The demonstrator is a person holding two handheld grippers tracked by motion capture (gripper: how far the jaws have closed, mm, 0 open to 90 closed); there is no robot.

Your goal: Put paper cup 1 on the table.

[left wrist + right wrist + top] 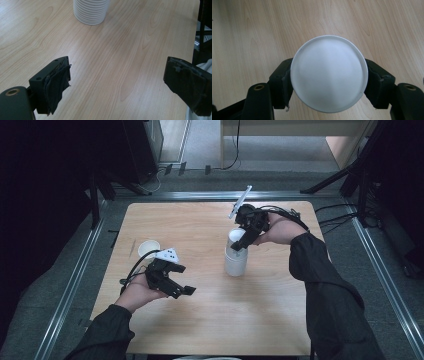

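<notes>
Right gripper: your jaws are pinching the top white cup, one pad on each side of its wall.
Top cup: plain white, round, seated upside down on the cup stack.
Left gripper: your jaws are spread wide with nothing between them, near-left of the stack.
Count: one stack, one single cup standing left of the stack.
Table: pale wood.

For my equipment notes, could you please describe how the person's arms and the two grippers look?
Both arms wear dark long sleeves. The left gripper and right gripper are black with two blocky jaws; the pads look cloth-wrapped and frayed. Black cables trail from each, and a pale plate tops the left.
</notes>
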